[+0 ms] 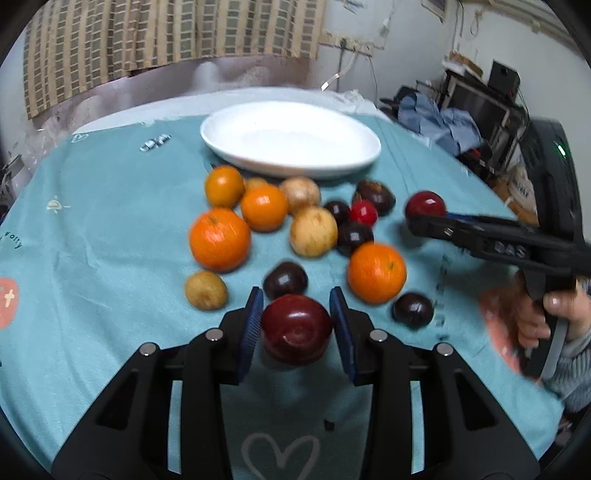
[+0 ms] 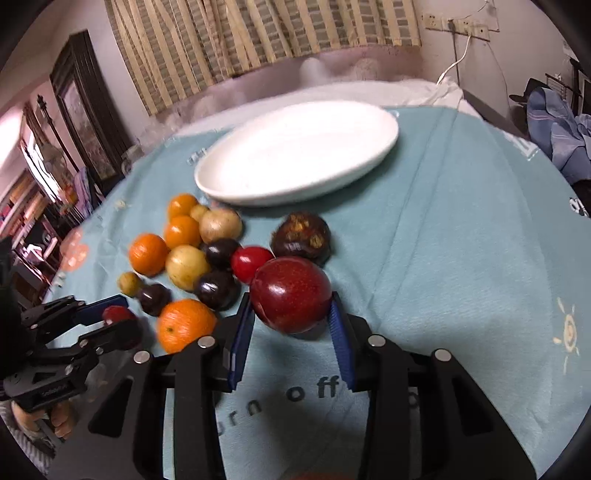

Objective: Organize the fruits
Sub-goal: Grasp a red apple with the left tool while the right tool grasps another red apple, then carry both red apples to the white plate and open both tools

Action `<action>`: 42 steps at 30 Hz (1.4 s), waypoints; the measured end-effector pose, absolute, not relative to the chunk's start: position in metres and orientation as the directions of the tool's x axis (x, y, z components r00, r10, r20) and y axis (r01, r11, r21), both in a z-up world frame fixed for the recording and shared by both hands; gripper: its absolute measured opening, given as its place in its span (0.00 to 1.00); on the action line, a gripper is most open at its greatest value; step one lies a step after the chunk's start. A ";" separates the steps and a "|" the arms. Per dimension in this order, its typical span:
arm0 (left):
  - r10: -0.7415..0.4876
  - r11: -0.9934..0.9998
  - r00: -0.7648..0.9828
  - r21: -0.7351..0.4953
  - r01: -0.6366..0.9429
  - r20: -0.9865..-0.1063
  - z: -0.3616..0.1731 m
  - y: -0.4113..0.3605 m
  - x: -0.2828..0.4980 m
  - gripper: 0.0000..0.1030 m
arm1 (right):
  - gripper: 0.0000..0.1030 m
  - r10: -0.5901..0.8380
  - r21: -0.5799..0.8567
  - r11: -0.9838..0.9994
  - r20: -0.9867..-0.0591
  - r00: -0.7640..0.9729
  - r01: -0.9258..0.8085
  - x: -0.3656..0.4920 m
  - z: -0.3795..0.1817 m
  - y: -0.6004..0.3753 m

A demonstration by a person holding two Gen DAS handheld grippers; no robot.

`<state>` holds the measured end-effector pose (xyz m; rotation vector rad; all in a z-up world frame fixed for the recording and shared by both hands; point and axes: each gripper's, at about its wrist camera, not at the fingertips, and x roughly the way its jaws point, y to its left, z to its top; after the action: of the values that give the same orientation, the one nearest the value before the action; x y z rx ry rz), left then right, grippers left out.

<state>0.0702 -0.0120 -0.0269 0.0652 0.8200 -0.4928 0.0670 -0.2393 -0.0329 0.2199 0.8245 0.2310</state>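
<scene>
Lived-in home rm: woven blind (image 2: pixel 258 33), framed picture (image 2: pixel 83 107), clothes pile (image 1: pixel 439 122), tablecloth (image 2: pixel 461 221).

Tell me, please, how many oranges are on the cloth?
4: one nearest the white plate, one just right of it, a large one left of the pile, another nearer the right gripper. None seems hidden.

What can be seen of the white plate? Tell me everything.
The white plate is a shallow oval dish, glossy like ceramic or melamine, with a low raised rim. It lies flat on the teal cloth at the table's far side, just beyond the fruit pile. Nothing is in it yet. Neither gripper touches it; whether the nearest orange touches its rim cannot be told.
</scene>
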 end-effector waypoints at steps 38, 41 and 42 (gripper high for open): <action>-0.384 0.862 0.518 -0.095 0.499 -0.764 -0.032 -0.032 0.072 0.39 | 0.39 0.316 0.349 0.932 -0.644 0.697 -0.100 0.151 -0.005 -0.247; -0.405 0.860 0.568 -0.088 0.502 -0.717 0.003 -0.045 0.101 0.39 | 0.39 0.293 0.332 0.939 -0.633 0.716 -0.091 0.154 0.001 -0.250; -0.403 0.863 0.592 -0.074 0.500 -0.698 0.015 -0.053 0.117 0.39 | 0.39 0.283 0.323 0.942 -0.632 0.722 -0.086 0.157 0.003 -0.250</action>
<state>0.1175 -0.0528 0.0152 0.1344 0.7761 -0.5264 0.1565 -0.2502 0.0028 0.2814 0.7385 0.2069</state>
